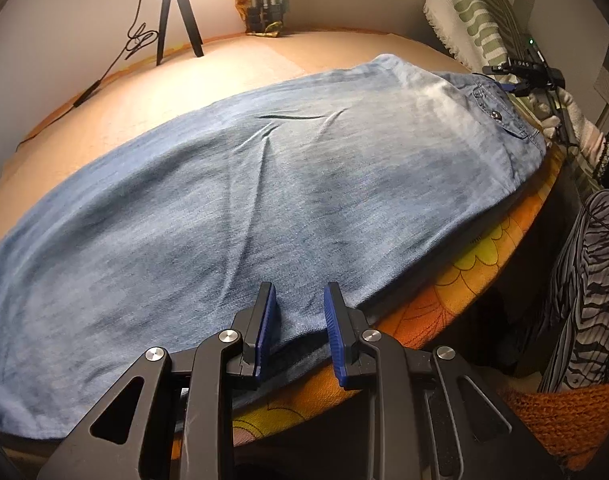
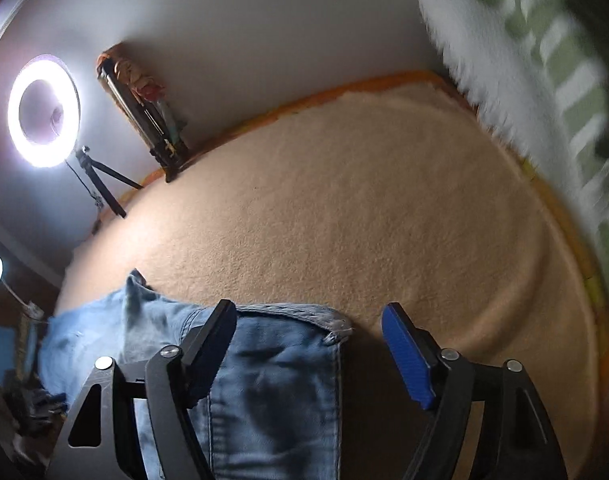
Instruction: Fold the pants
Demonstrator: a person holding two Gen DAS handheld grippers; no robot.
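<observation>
Clearly the light-blue denim pants (image 1: 264,184) lie spread flat on the peach fleece blanket (image 1: 240,68) that covers the bed, already doubled leg on leg by the look of it, with their long axis running from the lower left of the left wrist view up to the upper right, where the waistband and a buttoned pocket sit.

At the bottom centre of that view the left gripper (image 1: 298,320) has its blue-padded fingers apart, straddling the near long edge of the cloth — the denim runs up between them, but nothing is pinched. The hem end lies away to the lower left of it.

In the right wrist view the right gripper (image 2: 308,344) is spread wide and holds nothing; its dark left finger (image 2: 212,344) stands over the pants (image 2: 272,380), while the blue pad (image 2: 408,360) hangs over bare blanket (image 2: 384,200), so the corner of the waist end falls just inside the gap. This same gripper shows small at the upper right of the left view, at the waistband.

So each hand sits at its own end of the long axis. My judgement: the coming fold turns on bringing one end along that axis to the other, and each gripper would first need to close on its edge.

A white ring light (image 2: 43,110) glows at upper left.
</observation>
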